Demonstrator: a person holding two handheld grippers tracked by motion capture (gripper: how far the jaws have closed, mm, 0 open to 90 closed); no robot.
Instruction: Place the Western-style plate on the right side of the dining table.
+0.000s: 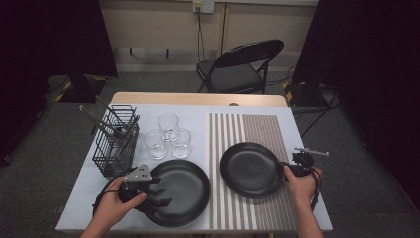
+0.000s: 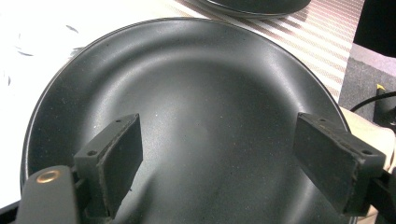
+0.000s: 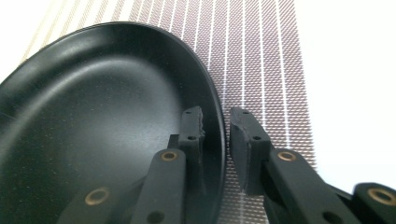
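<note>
Two round black plates lie near the table's front edge: the larger black plate (image 1: 181,191) at left on the white table (image 1: 148,111), the smaller black plate (image 1: 251,169) at right on the striped brown placemat (image 1: 262,130). Left gripper (image 1: 161,191) hovers released, jaws spread wide over the larger plate. Right gripper (image 1: 286,171) straddles the smaller plate's right rim; whether its pads press, I cannot tell.

Two matte black round plates, both flat and empty. Larger plate (image 1: 185,191) lower centre-left of the high view, on the white tabletop. Smaller plate (image 1: 250,168) right of centre, on the striped placemat, well apart from the larger.
</note>
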